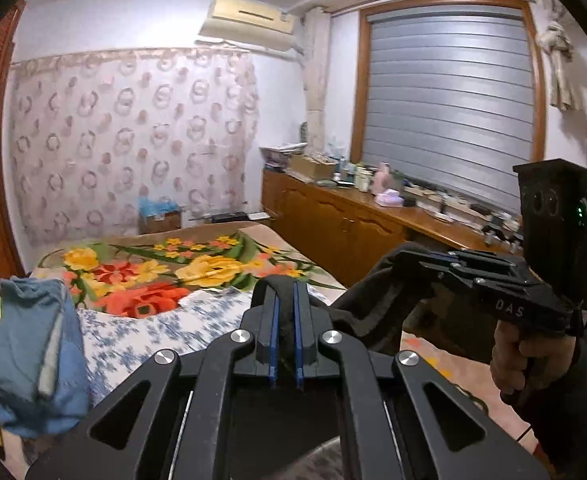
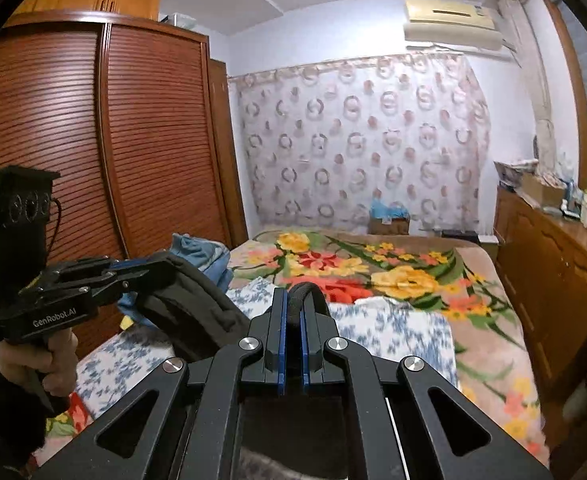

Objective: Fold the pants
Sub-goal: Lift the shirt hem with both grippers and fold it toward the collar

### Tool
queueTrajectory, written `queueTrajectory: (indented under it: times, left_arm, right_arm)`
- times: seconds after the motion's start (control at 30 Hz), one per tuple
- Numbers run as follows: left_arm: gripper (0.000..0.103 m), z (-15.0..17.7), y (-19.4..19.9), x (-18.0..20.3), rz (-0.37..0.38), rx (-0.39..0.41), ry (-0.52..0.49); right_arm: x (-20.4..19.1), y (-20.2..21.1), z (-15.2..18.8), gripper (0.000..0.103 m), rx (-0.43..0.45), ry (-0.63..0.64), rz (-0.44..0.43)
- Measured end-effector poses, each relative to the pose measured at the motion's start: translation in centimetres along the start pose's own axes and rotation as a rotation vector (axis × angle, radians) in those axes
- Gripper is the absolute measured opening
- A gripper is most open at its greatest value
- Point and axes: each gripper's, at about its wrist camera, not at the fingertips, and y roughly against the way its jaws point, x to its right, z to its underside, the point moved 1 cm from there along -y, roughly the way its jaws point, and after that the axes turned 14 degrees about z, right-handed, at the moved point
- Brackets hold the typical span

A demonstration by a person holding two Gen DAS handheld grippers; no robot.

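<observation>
The dark pants (image 1: 367, 308) hang stretched between my two grippers, held up above the bed (image 1: 197, 264). My left gripper (image 1: 286, 292) is shut on a fold of the dark fabric that pokes up between its blue pads. My right gripper (image 2: 293, 300) is shut on another part of the same pants (image 2: 197, 308). In the left wrist view the right gripper (image 1: 407, 258) is at the right, clamping the fabric. In the right wrist view the left gripper (image 2: 161, 268) is at the left, also clamping it. The lower part of the pants is hidden below the grippers.
The bed carries a flowered blanket (image 2: 393, 272) and a blue-and-white sheet (image 2: 393, 328). Blue clothes (image 1: 33, 356) lie piled at its left edge. A brown wardrobe (image 2: 93, 152) stands left. A wooden cabinet (image 1: 341, 228) with clutter runs along the right, under the window.
</observation>
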Motion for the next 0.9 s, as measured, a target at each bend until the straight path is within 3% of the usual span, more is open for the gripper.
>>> queueTrajectory:
  times: [0.23,0.33,0.47,0.7,0.9]
  left_arm:
    - [0.006,-4.5,-2.4,-4.2,-0.139,0.003,-0.036]
    - [0.007,-4.0,-2.6,-4.9,-0.171,-0.013,-0.048]
    - [0.007,0.0,-3.0,-5.1,-0.166,-0.079,-0.021]
    - [0.007,10.3,-3.5,-3.9,-0.102,-0.206,0.075]
    - [0.007,14.0,-3.1,-2.4,-0.090,-0.256,0.108]
  right_arm:
    - [0.1,-6.8,-3.7,0.005,0.007,0.026,0.007]
    - [-0.7,-8.4,-3.2,0.005,-0.008,0.030,0.011]
    - [-1.9,-9.8,0.8,0.005,-0.091,0.073,0.006]
    - [-2.2,-11.1,9.8,0.005,-0.260,0.070,-0.039]
    - [-1.8,-10.7,12.7,0.005,-0.307,0.051,-0.054]
